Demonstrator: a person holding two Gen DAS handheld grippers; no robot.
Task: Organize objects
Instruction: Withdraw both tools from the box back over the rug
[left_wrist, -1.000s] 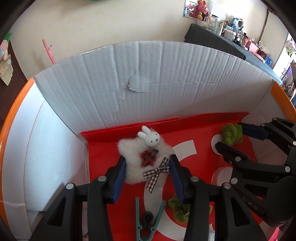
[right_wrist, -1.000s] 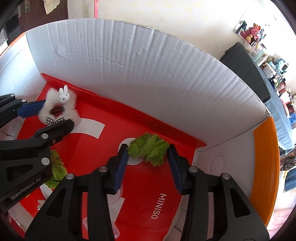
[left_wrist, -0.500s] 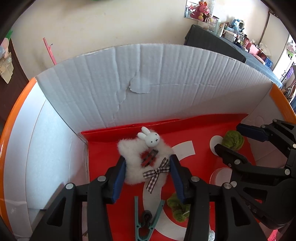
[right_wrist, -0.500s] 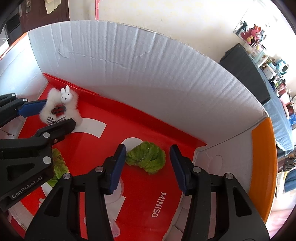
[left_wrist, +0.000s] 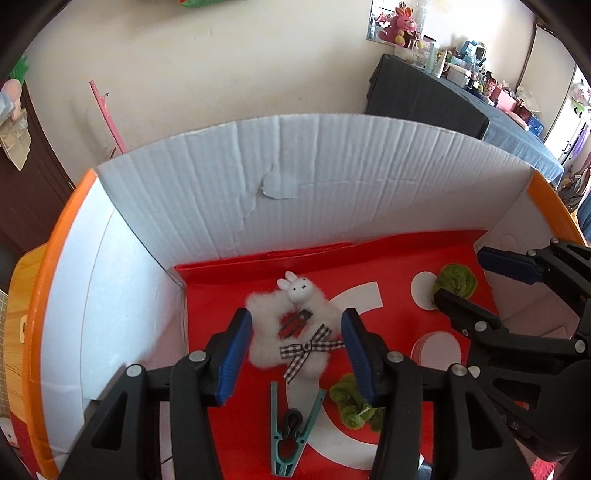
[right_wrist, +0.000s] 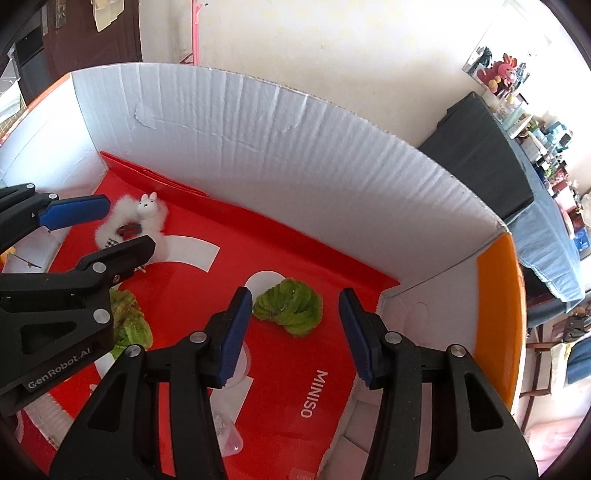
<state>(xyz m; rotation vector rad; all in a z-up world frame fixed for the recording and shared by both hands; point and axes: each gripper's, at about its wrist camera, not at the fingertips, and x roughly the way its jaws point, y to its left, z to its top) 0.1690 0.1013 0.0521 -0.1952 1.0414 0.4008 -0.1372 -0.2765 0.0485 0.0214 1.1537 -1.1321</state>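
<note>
A white fluffy scrunchie with a bunny head and checked bow (left_wrist: 295, 332) lies on the red box floor (left_wrist: 229, 295). My left gripper (left_wrist: 297, 349) is open above it, jaws to either side, not touching. A green scrunchie (right_wrist: 290, 310) lies near the right corner, also in the left wrist view (left_wrist: 456, 280). My right gripper (right_wrist: 293, 332) is open and empty just above and behind it. A second green scrunchie (left_wrist: 352, 404) lies by my left gripper's right finger. A teal clothes peg (left_wrist: 290, 430) lies in front.
The objects lie in a cardboard box with tall white walls (left_wrist: 332, 184) and orange rims (right_wrist: 498, 306). A clear round lid (left_wrist: 437, 349) rests on the red floor. A small clear bag (right_wrist: 227, 432) lies near my right gripper. A cluttered dark table (left_wrist: 443, 96) stands beyond.
My right gripper has opened, let go of the green scrunchie onto the floor, and both grippers have risen and pulled back a little. The white scrunchie has not moved.
</note>
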